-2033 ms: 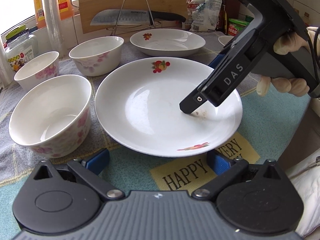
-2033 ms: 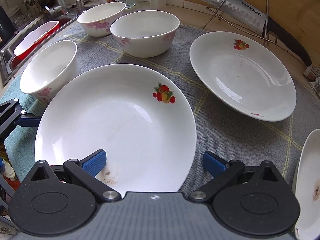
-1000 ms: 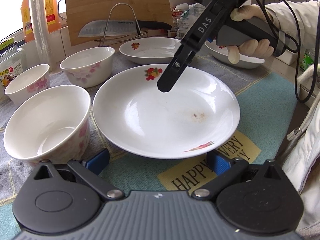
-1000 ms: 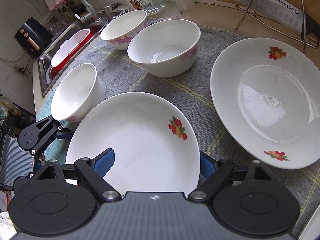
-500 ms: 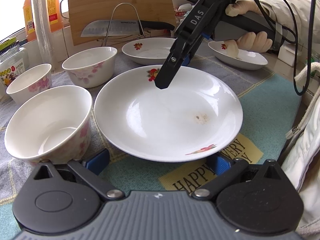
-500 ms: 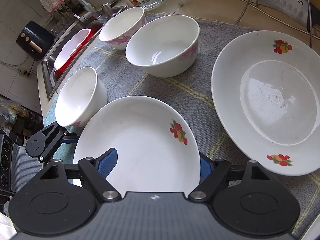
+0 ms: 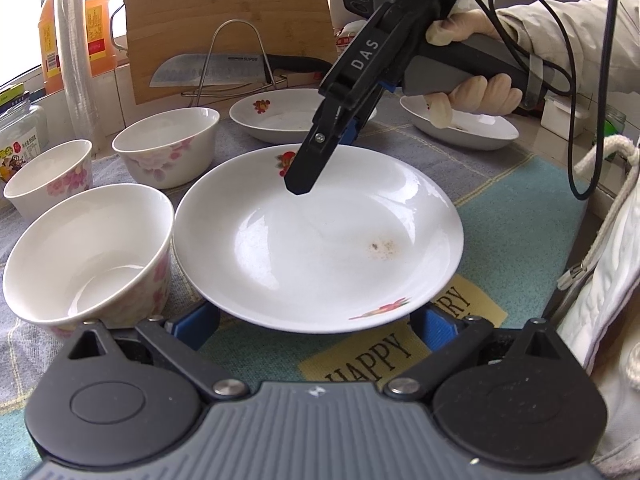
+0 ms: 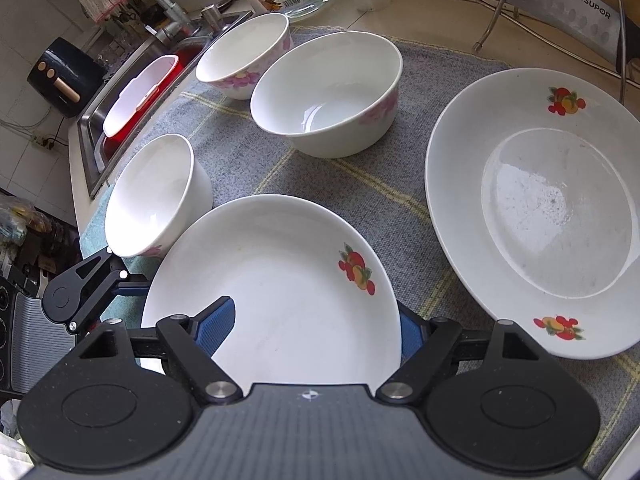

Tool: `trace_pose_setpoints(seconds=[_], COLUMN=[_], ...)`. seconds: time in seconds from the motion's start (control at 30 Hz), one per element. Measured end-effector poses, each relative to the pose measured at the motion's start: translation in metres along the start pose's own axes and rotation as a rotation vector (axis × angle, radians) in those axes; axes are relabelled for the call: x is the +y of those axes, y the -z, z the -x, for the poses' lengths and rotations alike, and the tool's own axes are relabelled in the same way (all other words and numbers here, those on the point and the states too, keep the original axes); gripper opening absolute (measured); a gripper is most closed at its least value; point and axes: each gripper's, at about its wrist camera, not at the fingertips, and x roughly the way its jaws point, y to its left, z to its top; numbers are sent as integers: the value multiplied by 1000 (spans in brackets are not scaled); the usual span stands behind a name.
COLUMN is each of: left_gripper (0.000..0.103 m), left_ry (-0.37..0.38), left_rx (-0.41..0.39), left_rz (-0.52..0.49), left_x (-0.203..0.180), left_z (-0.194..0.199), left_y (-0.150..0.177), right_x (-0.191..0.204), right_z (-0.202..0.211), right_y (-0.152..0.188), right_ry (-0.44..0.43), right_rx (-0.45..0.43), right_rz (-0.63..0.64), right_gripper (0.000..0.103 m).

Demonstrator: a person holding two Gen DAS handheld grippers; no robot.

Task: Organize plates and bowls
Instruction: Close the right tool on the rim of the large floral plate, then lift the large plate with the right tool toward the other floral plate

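Note:
A white plate (image 7: 320, 240) with fruit prints lies on the cloth in front of my left gripper (image 7: 316, 326), whose blue pads are wide apart under its near rim. My right gripper (image 7: 308, 178) hovers open above the plate's far side; the plate also shows in the right wrist view (image 8: 288, 292), between the open pads of my right gripper (image 8: 316, 330). Three floral bowls (image 7: 88, 256) (image 7: 166, 146) (image 7: 48, 178) stand to the left. A second plate (image 8: 536, 212) lies beyond, and a third plate (image 7: 460, 126) is at the right.
A knife on a wire rack (image 7: 236, 70) and a cutting board (image 7: 228, 20) stand at the back. A jar (image 7: 20, 132) and bottles (image 7: 96, 32) are back left. A sink (image 8: 132, 96) lies left of the cloth. The counter edge runs along the right.
My right gripper has lifted off the plate's right side and moved up and toward its far rim. The left gripper has stayed at the near rim.

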Motion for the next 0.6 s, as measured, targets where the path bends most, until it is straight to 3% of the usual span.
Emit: trace_pose_setpoints(seconds=[0.3, 0.6], left_gripper=[100, 102], left_ry=[3, -1], left_rx=[3, -8], left_rz=[-21, -27], left_x=[-3, -4], left_z=[4, 3], left_y=[1, 1], right_x=[3, -1], right_z=[2, -2], right_y=[7, -1], right_ry=[4, -30], right_rx=[34, 10], right_rz=[2, 17], right_gripper=[86, 86])
